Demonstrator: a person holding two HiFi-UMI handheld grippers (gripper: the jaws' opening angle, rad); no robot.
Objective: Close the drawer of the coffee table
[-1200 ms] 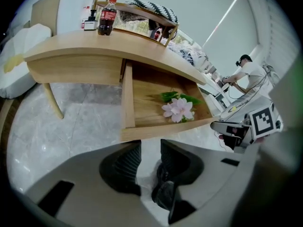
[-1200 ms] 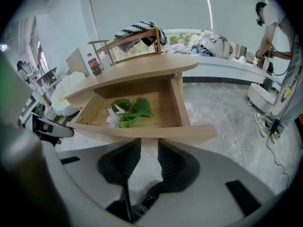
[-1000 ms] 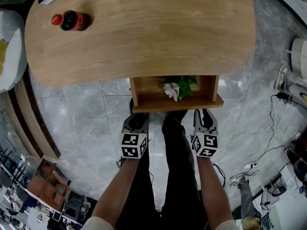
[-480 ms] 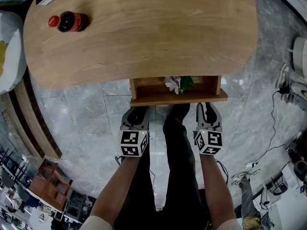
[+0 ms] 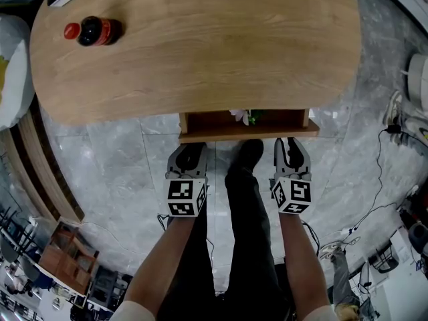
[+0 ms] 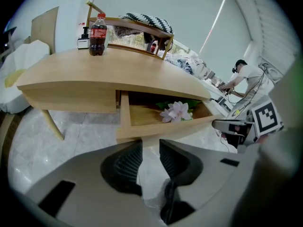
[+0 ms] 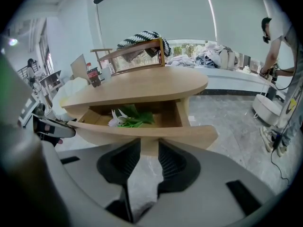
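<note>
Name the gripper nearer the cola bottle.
The left gripper, at the left end of the drawer, toward the cola bottle; its jaws have just been closing, nothing between them. The right gripper faces the other end.

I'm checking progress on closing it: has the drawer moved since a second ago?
Yes. The drawer has slid farther in under the table top; less of it and its flower shows past the table's edge.

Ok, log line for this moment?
drawer: slightly open, flowers inside | left gripper: at drawer front, open, jaws just closing slightly, nothing between | right gripper: at front, open
</note>
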